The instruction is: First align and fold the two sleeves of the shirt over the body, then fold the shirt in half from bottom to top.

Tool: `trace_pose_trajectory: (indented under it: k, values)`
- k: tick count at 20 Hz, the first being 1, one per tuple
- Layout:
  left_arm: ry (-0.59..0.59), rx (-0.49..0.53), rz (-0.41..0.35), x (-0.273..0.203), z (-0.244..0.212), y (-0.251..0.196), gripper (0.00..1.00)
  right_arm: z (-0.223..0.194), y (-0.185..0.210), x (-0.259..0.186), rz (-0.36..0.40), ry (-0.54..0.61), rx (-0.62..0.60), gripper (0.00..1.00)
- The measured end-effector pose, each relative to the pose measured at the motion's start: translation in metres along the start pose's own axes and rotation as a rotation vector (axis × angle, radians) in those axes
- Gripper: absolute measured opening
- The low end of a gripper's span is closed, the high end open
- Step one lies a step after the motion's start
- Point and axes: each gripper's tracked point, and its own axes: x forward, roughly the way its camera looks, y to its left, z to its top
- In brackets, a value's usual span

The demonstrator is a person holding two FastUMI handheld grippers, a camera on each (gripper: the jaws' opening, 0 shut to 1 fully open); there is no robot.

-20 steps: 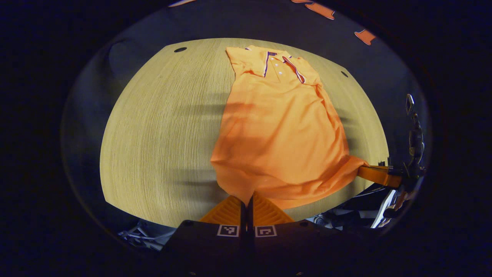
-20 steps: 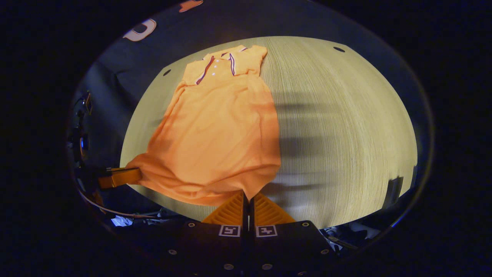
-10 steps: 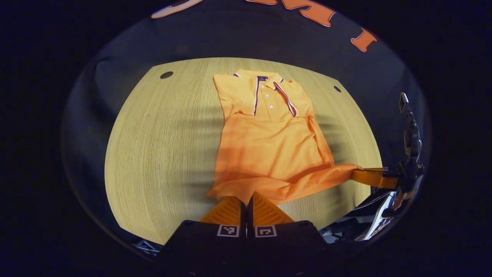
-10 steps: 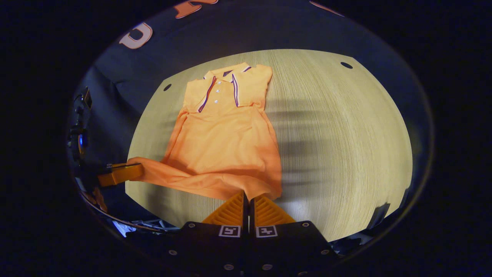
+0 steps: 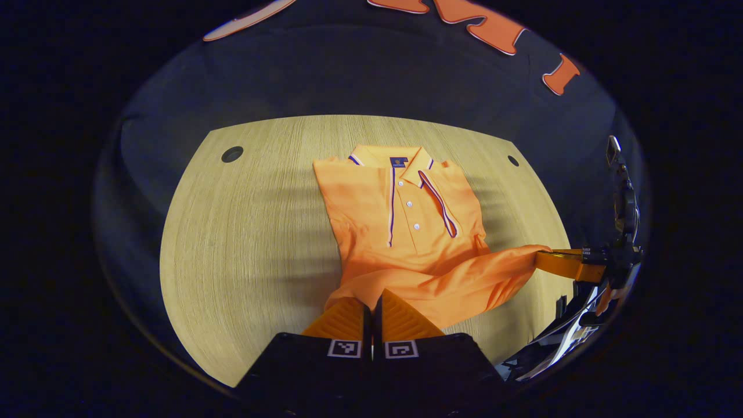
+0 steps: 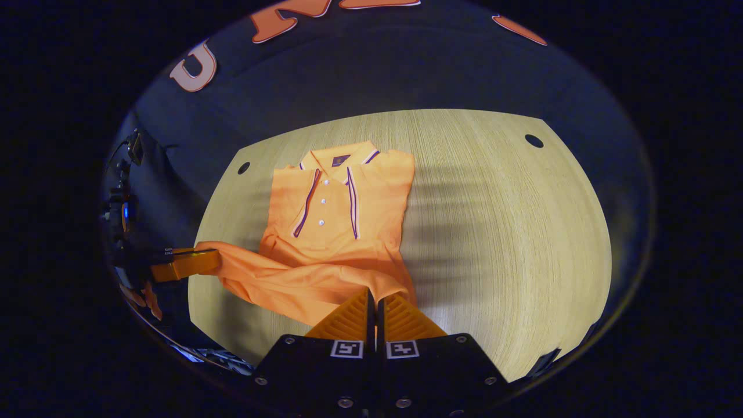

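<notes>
An orange polo shirt point(image 5: 406, 226) with dark-trimmed placket lies collar-far on the wooden table point(image 5: 249, 244), sleeves folded in. Its bottom hem is lifted and carried over the body toward the collar. My left gripper point(image 5: 371, 302) is shut on the hem's left corner. In the right gripper view the same shirt point(image 6: 336, 226) appears, with my right gripper point(image 6: 374, 299) shut on the hem's other corner. Each view also catches the other gripper at its side, the right gripper point(image 5: 557, 261) and the left gripper point(image 6: 186, 261), pinching the stretched hem.
Round cable holes point(image 5: 232, 154) point(image 6: 533, 140) sit near the table's far corners. The dark cloth wall rises behind the table. Bare wood point(image 6: 511, 232) spreads right of the shirt in the right gripper view.
Both grippers have carried the hem forward over the body toward the collar. Less of the lower shirt lies flat; the collar is nearer in both views.
</notes>
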Motion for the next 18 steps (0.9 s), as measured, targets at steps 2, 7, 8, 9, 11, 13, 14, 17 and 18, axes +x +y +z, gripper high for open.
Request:
trace_pose_trajectory:
  k: [2,7,8,9,11,13,14,17,18]
  values:
    - [-0.008,-0.003,-0.003,0.012,0.024,0.006,0.01,0.022,0.0,0.012,-0.011,-0.006,-0.006,0.0]
    - [-0.023,0.017,-0.001,0.04,0.08,0.018,0.0,0.078,-0.003,0.036,-0.024,-0.026,0.01,0.0]
    - [-0.024,0.016,0.001,0.046,0.091,0.021,0.0,0.087,-0.004,0.04,-0.025,-0.023,0.016,0.0]
    - [-0.028,0.017,0.004,0.053,0.101,0.025,0.0,0.096,-0.005,0.046,-0.023,-0.023,0.02,0.0]
    - [-0.049,0.029,0.012,0.065,0.123,0.031,0.01,0.115,-0.007,0.059,-0.029,-0.021,0.026,0.0]
    - [-0.058,0.046,0.024,0.074,0.142,0.039,0.0,0.134,-0.008,0.068,-0.04,-0.026,0.021,0.0]
    - [-0.062,0.053,0.026,0.08,0.152,0.04,0.0,0.144,-0.011,0.075,-0.051,-0.036,0.02,0.0]
    - [-0.072,0.057,0.047,0.105,0.175,0.05,0.0,0.162,-0.017,0.096,-0.07,-0.031,0.037,0.01]
    - [-0.065,0.061,0.055,0.113,0.178,0.053,0.0,0.167,-0.02,0.102,-0.083,-0.03,0.05,0.0]
